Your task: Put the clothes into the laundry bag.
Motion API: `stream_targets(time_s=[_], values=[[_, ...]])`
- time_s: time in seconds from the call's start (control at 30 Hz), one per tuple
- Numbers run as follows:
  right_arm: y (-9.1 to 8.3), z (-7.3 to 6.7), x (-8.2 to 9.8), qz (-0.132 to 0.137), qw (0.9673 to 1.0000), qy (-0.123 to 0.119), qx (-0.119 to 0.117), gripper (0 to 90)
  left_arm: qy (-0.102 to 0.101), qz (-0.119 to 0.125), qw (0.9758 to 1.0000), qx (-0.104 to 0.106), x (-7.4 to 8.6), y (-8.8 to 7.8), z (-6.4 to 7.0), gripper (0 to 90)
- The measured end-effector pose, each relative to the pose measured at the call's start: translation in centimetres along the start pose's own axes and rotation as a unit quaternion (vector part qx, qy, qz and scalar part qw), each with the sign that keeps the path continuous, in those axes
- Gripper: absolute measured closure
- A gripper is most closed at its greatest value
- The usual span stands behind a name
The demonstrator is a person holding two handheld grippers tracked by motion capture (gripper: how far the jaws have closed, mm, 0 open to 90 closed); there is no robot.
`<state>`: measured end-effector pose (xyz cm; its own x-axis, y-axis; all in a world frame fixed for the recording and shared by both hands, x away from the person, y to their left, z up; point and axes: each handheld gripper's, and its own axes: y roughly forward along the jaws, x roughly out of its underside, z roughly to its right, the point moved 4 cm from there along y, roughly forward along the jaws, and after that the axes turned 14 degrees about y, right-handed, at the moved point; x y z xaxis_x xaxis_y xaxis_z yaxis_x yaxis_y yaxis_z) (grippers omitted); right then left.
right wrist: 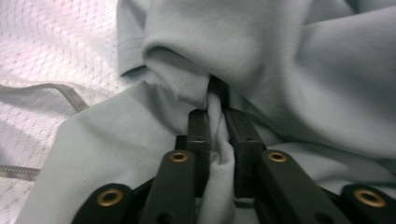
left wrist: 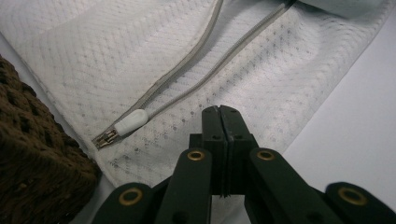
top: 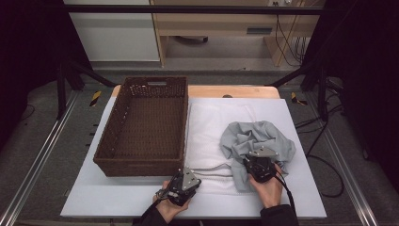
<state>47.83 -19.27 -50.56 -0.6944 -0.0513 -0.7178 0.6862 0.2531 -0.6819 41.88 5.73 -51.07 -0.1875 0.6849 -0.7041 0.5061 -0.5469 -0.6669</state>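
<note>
The right gripper [right wrist: 215, 119] pinches a fold of the grey garment [top: 259, 139], while the left gripper [left wrist: 219, 112], fingers pressed together, holds the white mesh bag [left wrist: 140, 56]. The garment looks freshly gripped; next it likely needs lifting toward the bag's zipper opening [left wrist: 177, 79].

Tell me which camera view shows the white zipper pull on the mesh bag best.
The left gripper view: the white zipper pull lies close and sharp on the white mesh bag. The high view is too far to resolve it; the right gripper view faces the crumpled grey cloth.
</note>
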Motion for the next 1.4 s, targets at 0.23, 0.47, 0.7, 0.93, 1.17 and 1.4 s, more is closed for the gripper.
stream_targets(time_s=[0.23,0.47,0.7,0.93,1.17,1.4], values=[[-2.8,2.1,-0.9,0.014,0.9997,0.021,0.004,82.5,-0.019,0.004,0.9998,0.008,0.0,0.0,-0.2,90.0],[-2.9,4.2,0.6,0.003,0.9991,-0.008,0.042,78.8,-0.019,0.021,0.9994,0.02,-0.5,-0.3,0.4,90.0],[-3.0,4.2,0.5,0.012,0.9998,0.004,0.017,70.3,-0.013,0.018,0.9996,0.016,-0.2,0.2,0.3,90.0],[-6.3,2.4,-1.6,0.095,0.9952,0.002,-0.024,51.7,-0.011,0.01,0.9998,0.015,-0.3,0.2,0.4,89.8],[-5.8,-3.0,-2.7,0.095,0.9875,-0.032,-0.122,58.5,-0.007,0.009,0.9999,0.013,-0.3,0.3,0.4,89.8],[-1.3,-6.0,-0.8,0.014,0.99,-0.058,-0.128,63.2,-0.006,0.008,0.9998,0.016,-0.3,0.3,0.4,89.8]])
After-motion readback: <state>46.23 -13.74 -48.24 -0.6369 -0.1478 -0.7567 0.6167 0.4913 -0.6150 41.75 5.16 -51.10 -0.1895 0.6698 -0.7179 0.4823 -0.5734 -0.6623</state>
